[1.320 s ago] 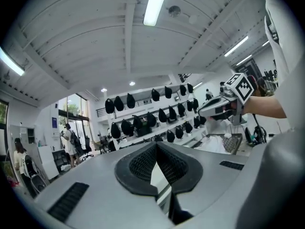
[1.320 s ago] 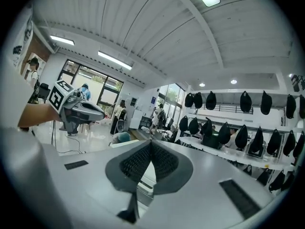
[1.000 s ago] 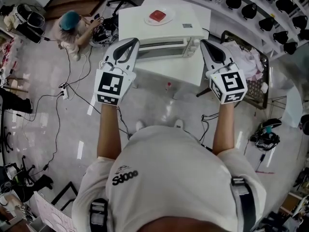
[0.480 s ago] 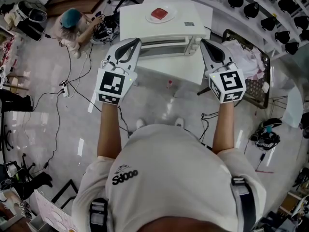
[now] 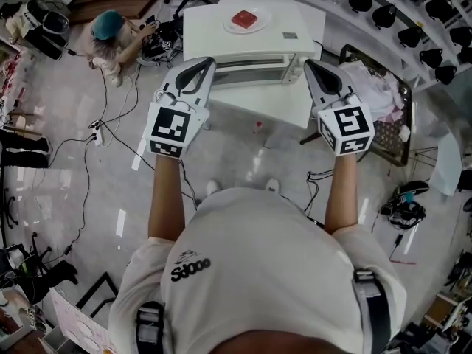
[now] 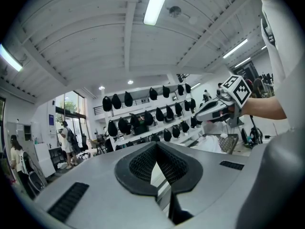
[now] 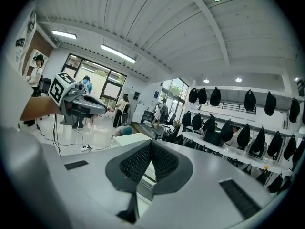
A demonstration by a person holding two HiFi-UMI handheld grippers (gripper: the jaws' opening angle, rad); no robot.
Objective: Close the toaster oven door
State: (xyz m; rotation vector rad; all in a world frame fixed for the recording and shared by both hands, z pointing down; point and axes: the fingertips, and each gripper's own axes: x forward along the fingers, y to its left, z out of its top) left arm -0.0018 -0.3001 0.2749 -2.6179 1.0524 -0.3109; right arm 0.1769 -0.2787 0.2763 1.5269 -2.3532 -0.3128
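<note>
Since the toaster oven (image 5: pixel 254 72) sits at the near edge of the white table (image 5: pixel 302 28), in the upper middle of the head view with its silver front turned toward the person, the door has to be met from the front and from below. Whether the door hangs open, or how far, cannot be told from this steep angle; only a bright metal band shows. Both tools hang in the air short of it. The left gripper (image 5: pixel 206 63) points at the oven's left end and the right gripper (image 5: pixel 310 63) at its right end, neither touching. Each has its jaws pressed together with nothing between them, as both gripper views show, the ribbed pads meeting at the tip.

That suits the job, I judge: a closed tip makes a firm, blunt pusher, and no pinch is needed. One gripper would do best to come under the door's free edge or handle near its middle, lift it along its hinge arc, then press it flat until it seats. A push at one corner may twist the door or skid the probably light oven back across the table, so the other gripper could steady the oven's top or side. The plate (image 5: pixel 245 22) with something red on it lies beyond the oven, toward the top of the frame, and a hard shove might slide the oven toward it. Slow, even pressure at the end looks the safe way.
</note>
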